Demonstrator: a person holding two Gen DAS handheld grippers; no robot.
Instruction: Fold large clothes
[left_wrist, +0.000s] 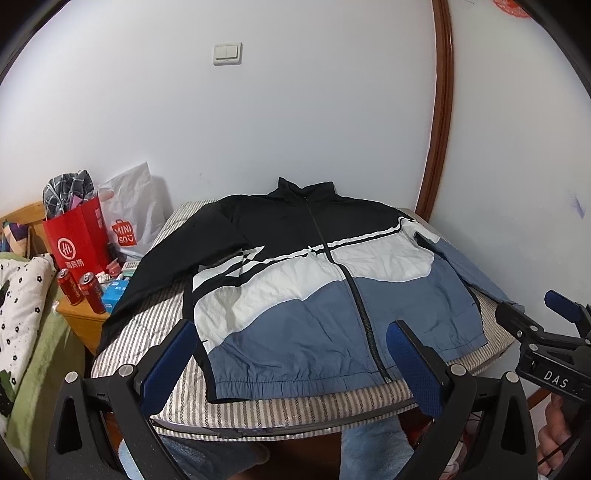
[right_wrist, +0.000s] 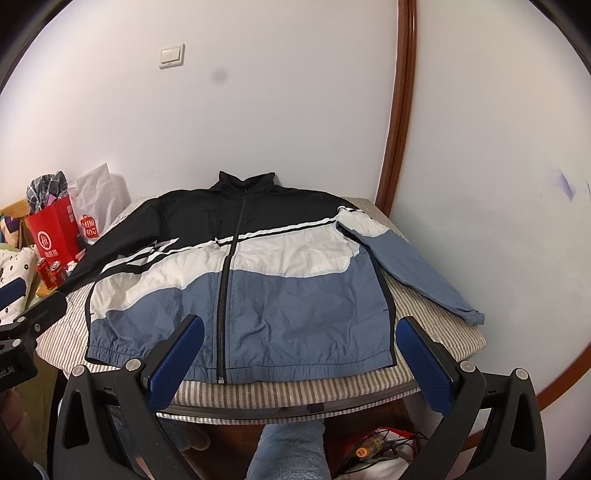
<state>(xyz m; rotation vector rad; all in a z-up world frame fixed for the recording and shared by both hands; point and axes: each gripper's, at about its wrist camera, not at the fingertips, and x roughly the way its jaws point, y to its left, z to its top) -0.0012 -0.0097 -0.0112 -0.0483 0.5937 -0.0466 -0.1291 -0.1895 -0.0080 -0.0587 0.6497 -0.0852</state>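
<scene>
A zip-up jacket (left_wrist: 295, 280), black at the top, white in the middle and blue at the bottom, lies flat and face up on a table covered with a striped cloth (left_wrist: 155, 325). It also shows in the right wrist view (right_wrist: 258, 280). Its black sleeve hangs over the table's left edge; its blue sleeve (right_wrist: 417, 269) lies along the right side. My left gripper (left_wrist: 291, 332) is open and empty, just above the jacket's hem. My right gripper (right_wrist: 301, 328) is open and empty above the hem, and shows at the right edge of the left wrist view (left_wrist: 565, 314).
A red paper bag (left_wrist: 79, 236), a white shopping bag (left_wrist: 129, 218) and two red cans (left_wrist: 81, 288) stand on a wooden nightstand to the left. A bed with a dotted pillow (left_wrist: 22, 295) lies further left. A wall is behind, with a brown door frame (left_wrist: 439, 122) to the right.
</scene>
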